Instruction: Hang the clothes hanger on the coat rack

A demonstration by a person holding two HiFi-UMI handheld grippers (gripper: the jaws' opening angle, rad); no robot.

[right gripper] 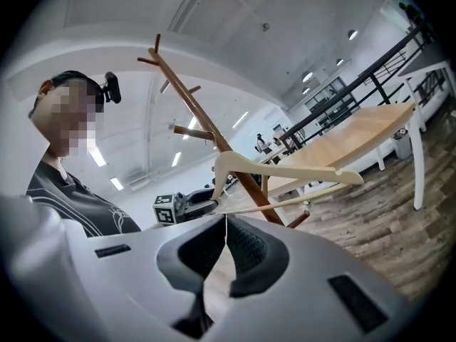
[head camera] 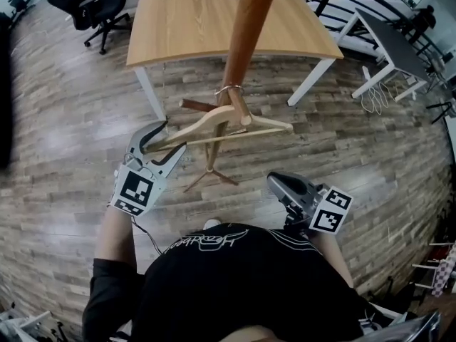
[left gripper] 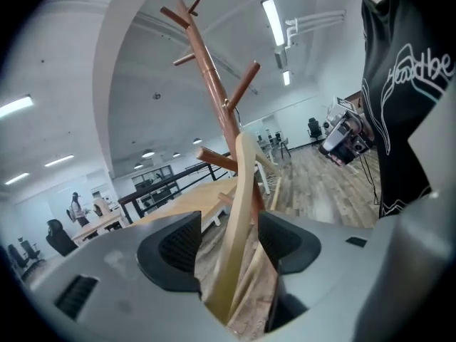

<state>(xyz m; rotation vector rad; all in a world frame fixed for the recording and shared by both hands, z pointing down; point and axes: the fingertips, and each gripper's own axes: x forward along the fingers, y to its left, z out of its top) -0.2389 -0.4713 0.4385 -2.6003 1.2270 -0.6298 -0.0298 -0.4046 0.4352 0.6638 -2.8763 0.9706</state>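
Clothes hanger point(head camera: 229, 124) hangs by its hook on coat rack point(head camera: 246, 27). Left gripper point(head camera: 168, 140) jaws stand apart around its end, not pressing. Right gripper point(head camera: 279, 184) is closed and empty; only clearing the left seems to remain.

Coat rack point(head camera: 246, 27) and hanger point(head camera: 196, 127) bar the way ahead; floor point(head camera: 71, 120) lies open on both sides

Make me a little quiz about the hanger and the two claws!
1. True or false: the hanger hangs on the rack.
2. Which claw has its jaws apart? A) left claw B) right claw
3. Fill in: the thing between the left claw's jaws is the ___.

Key: 1 true; 2 A; 3 hanger.
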